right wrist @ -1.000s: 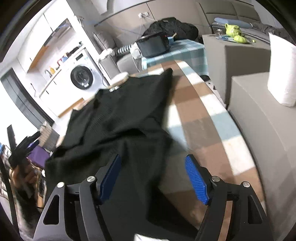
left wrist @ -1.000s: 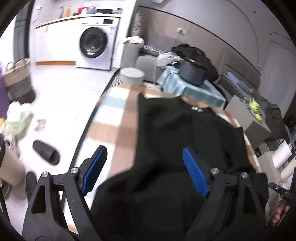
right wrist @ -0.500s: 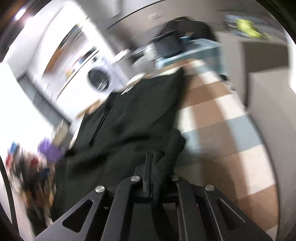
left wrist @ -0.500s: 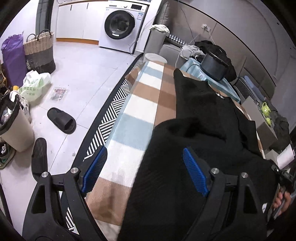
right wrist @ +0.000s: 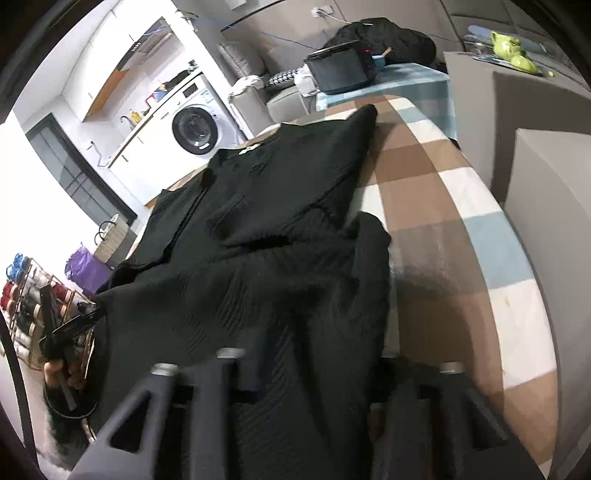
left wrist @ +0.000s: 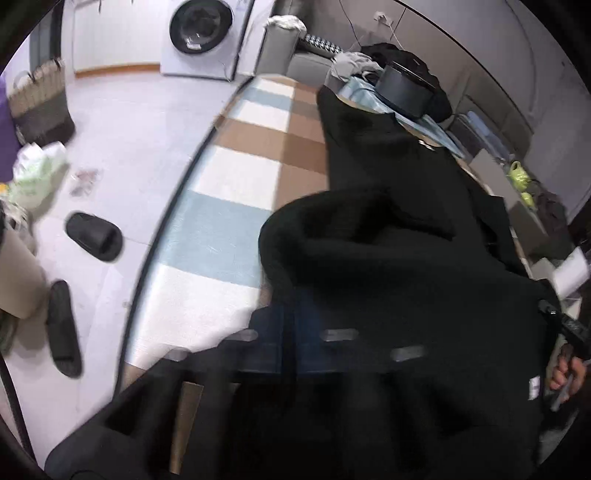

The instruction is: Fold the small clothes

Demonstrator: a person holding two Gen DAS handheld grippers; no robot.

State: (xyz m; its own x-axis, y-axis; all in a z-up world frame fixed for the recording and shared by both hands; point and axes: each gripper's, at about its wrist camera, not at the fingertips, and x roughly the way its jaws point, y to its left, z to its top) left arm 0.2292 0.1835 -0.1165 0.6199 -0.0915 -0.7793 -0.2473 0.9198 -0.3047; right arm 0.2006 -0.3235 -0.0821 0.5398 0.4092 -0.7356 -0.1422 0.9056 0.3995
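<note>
A black knit garment (left wrist: pixel 388 258) lies spread on a table with a brown, white and blue checked cloth (left wrist: pixel 236 177); its near hem is bunched into a thick fold. My left gripper (left wrist: pixel 291 314) is blurred, low at the hem's left corner, jaws together on the fabric edge. In the right wrist view the garment (right wrist: pixel 277 206) runs over the checked cloth (right wrist: pixel 443 206) and drapes across my right gripper (right wrist: pixel 306 369). Its jaws hold a bunch of the hem's right side and are opening slightly; the pads are hidden under the fabric.
A washing machine (left wrist: pixel 201 33) stands at the back, with a woven basket (left wrist: pixel 40 103) and black slippers (left wrist: pixel 92 236) on the floor to the left. A dark pot (left wrist: pixel 402 88) sits on a blue-clothed stand beyond the table. Grey boxes (right wrist: pixel 546 229) flank the table's right edge.
Both grippers went from wide open to shut on the near hem, the right first, the left just now. Both dropped lower, the left more, and the hem bunched up.
</note>
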